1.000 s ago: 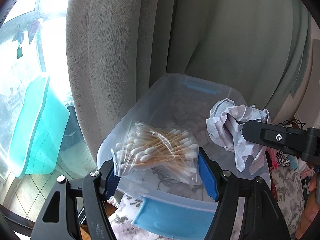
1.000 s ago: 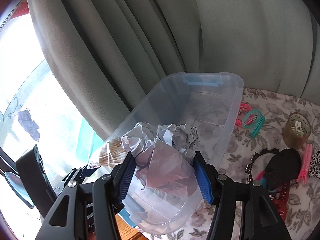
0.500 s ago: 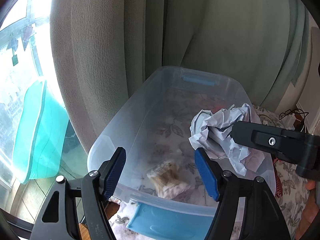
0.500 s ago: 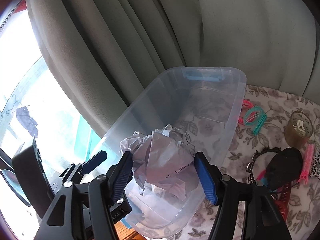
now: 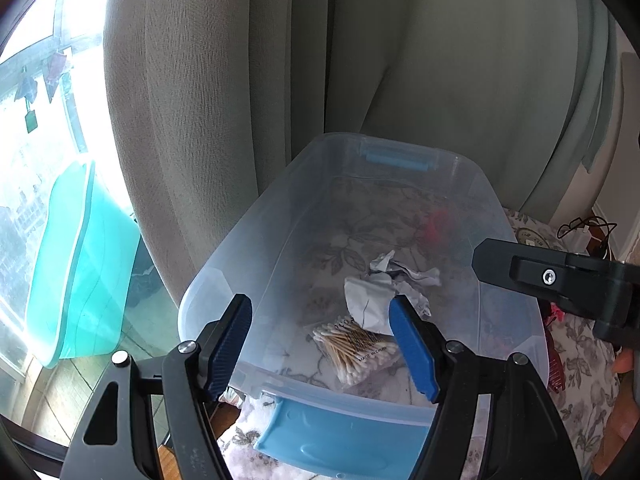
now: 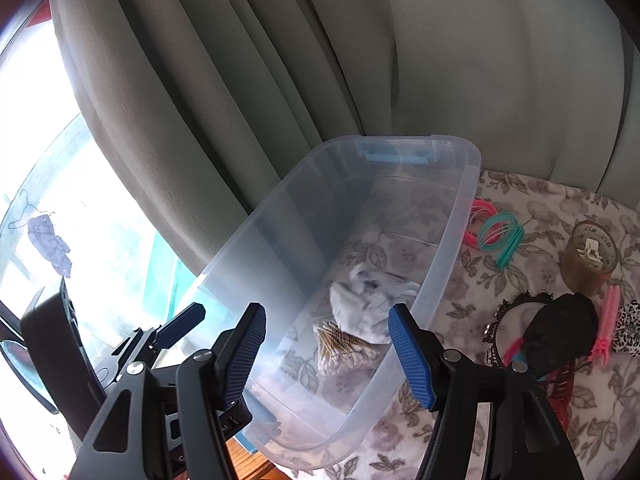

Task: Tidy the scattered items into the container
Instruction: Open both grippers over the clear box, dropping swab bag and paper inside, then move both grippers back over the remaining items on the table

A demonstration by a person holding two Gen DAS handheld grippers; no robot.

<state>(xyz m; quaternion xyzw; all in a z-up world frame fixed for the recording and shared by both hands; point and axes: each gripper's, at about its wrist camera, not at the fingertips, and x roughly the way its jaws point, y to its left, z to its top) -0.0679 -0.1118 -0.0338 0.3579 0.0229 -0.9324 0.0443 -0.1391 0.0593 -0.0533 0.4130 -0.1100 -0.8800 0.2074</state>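
A clear plastic bin [image 5: 224,276] [image 6: 460,216] with blue latches stands on a floral cloth. Inside it lie a bag of cotton swabs [image 5: 356,350] [image 6: 344,350] and a crumpled white paper ball [image 5: 384,284] [image 6: 370,298], the paper resting partly on the bag. My left gripper [image 5: 320,344] is open and empty above the bin's near end. My right gripper [image 6: 326,350] is open and empty above the bin; one of its fingers [image 5: 520,272] shows at the right of the left wrist view.
On the cloth right of the bin lie pink and teal hair bands [image 6: 496,232], a roll of tape [image 6: 588,256], a black mask over a headband [image 6: 560,332] and a pink clip [image 6: 608,324]. Grey curtains [image 5: 360,60] hang behind. A teal tub [image 5: 76,268] stands outside the window.
The left gripper opened and the swab bag dropped into the bin. Then the right gripper opened and the paper ball fell in beside and onto the bag.
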